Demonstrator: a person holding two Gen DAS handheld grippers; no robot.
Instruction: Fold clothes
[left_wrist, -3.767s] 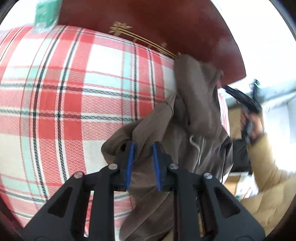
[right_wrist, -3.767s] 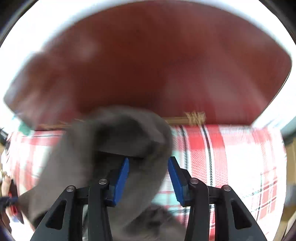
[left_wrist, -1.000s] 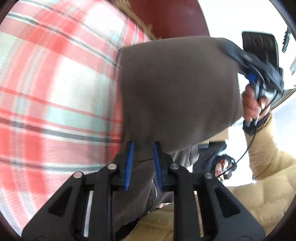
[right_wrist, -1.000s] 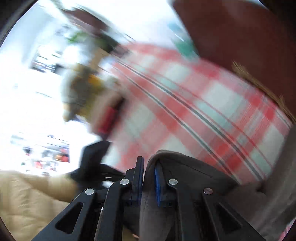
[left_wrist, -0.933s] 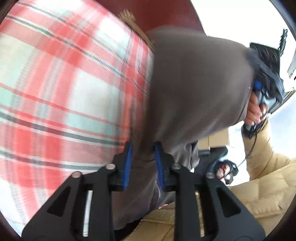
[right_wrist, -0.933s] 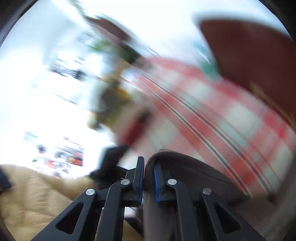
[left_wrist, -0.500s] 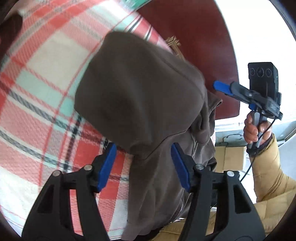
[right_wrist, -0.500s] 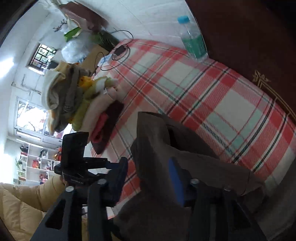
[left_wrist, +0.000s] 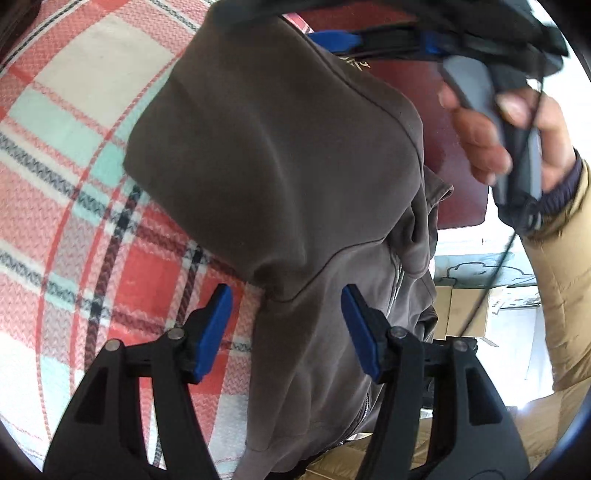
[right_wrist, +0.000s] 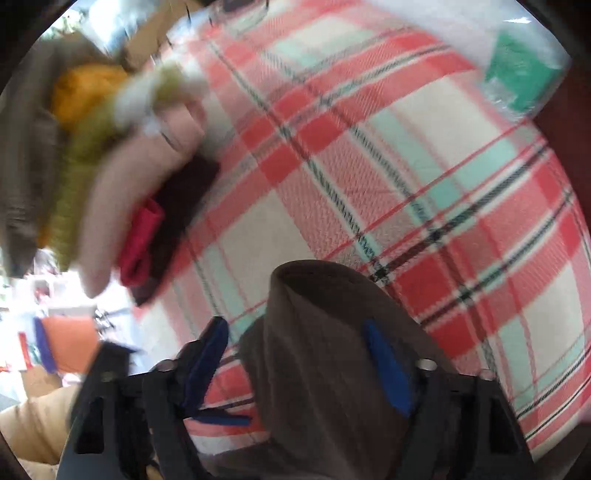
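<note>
While both jaws gape, brown hoodie (left_wrist: 280, 155) lies on plaid bedspread (left_wrist: 66, 155).

Both tongs, left (left_wrist: 286, 328) and right (right_wrist: 299, 363), gape wide, gripping nothing.

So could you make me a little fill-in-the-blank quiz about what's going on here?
1. The brown garment lies on a ____ blanket.
2. The left tool has its blue pads ____, gripping nothing.
3. The right tool is also ____.
4. The pile of clothes sits near the blanket's ____.

Missing words: plaid; open; open; edge
</note>
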